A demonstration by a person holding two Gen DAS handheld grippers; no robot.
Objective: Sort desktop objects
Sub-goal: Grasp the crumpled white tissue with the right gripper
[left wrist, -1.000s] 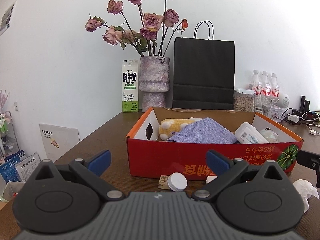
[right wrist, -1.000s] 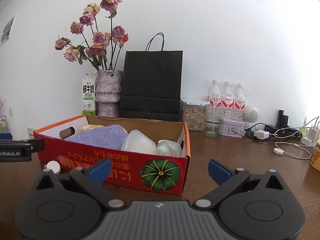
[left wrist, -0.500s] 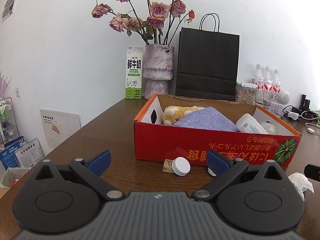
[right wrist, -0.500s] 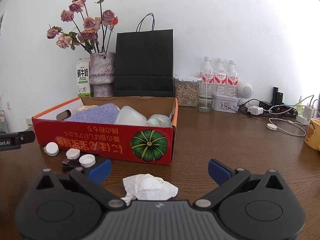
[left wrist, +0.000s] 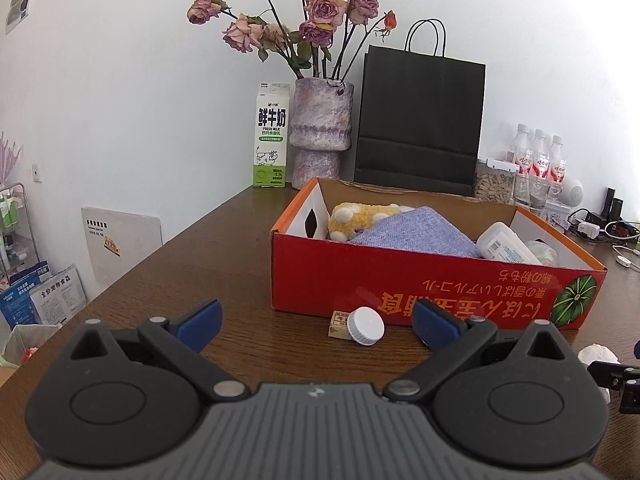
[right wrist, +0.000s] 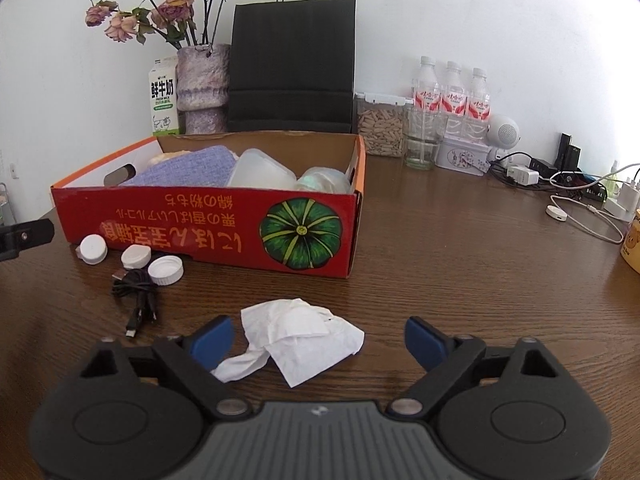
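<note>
- Over the brown bench (right wrist: pixel 460 264), the right tongs (right wrist: pixel 318 338) hang low with the blue pads wide apart but closing in; the crumpled white tissue (right wrist: pixel 298 340) lies between them on the wood, the left pad just beside its trailing corner, no clamp on it.
- Left tongs (left wrist: pixel 316 320) stand spread wide, nothing between the pads; a white bottle cap (left wrist: pixel 365 326) and a small tan box (left wrist: pixel 339 323) touching it lie just beyond them.
- Red cardboard box (right wrist: pixel 208 216), pumpkin printed on its near wall, sits mid-bench and open on top.
- Inside it: a yellow plush toy (left wrist: pixel 352 218) at the left end, a lavender cloth (left wrist: pixel 416 232) over it, a white plastic bottle (left wrist: pixel 506 246) and a clear wrapped bundle (right wrist: pixel 324 180) at the right end.
- Near the box's front left corner, three white caps (right wrist: pixel 134 256) lie in a loose row, and a black coiled cable (right wrist: pixel 138 294) lies just in front of them.
- Far side, against the wall: milk carton (left wrist: pixel 272 136), vase of dried roses (left wrist: pixel 322 132), black paper bag (left wrist: pixel 418 120).
- Far right: jar of pellets (right wrist: pixel 380 126), a glass (right wrist: pixel 420 144), three water bottles (right wrist: pixel 452 96), then chargers and white cables (right wrist: pixel 580 216).
- Tissue lies in open wood, well clear of the cable.
</note>
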